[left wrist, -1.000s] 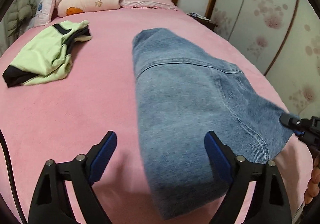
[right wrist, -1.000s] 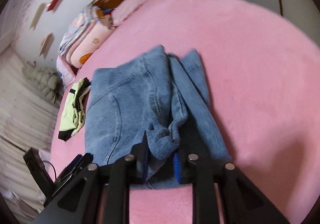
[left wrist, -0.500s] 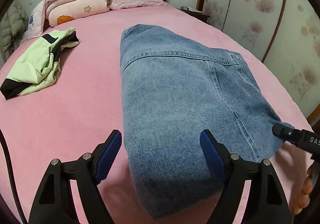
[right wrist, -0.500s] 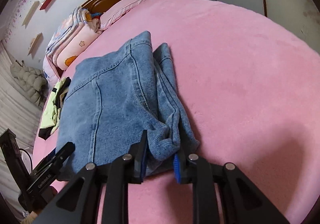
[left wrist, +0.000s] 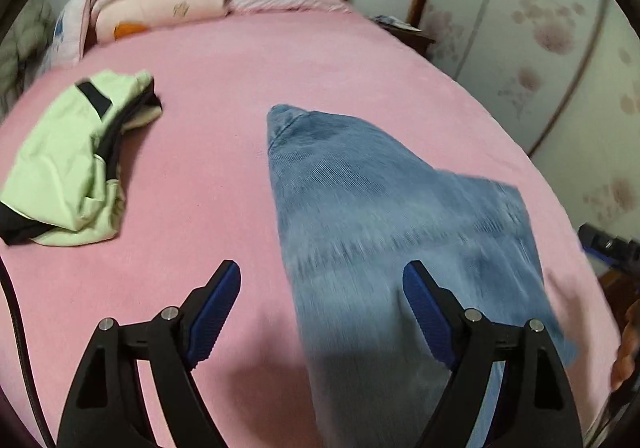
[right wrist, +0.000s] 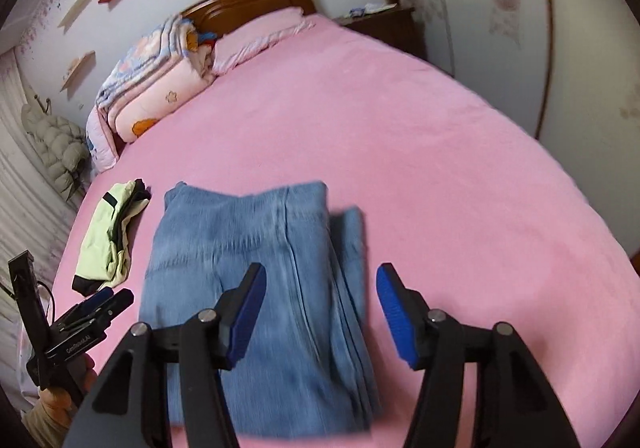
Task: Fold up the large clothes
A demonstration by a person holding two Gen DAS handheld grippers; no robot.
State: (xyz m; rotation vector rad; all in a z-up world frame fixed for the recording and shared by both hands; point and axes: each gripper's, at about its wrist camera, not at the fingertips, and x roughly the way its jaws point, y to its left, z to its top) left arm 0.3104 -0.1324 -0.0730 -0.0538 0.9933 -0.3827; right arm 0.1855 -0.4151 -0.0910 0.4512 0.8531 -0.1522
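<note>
Two blue-padded fingers of the left gripper [left wrist: 322, 298] are seen spread wide in the left wrist view, with nothing held. The folded blue denim garment [left wrist: 384, 216] is laid on the pink bedsheet [left wrist: 208, 168] near the bed's foot edge, its left border lying between the fingers. A crumpled light-green and black garment [left wrist: 68, 168] is seen toward the bed's left edge.

From the right wrist, the right gripper [right wrist: 318, 306] is likewise shown wide apart and empty above the denim garment [right wrist: 240, 248].
</note>
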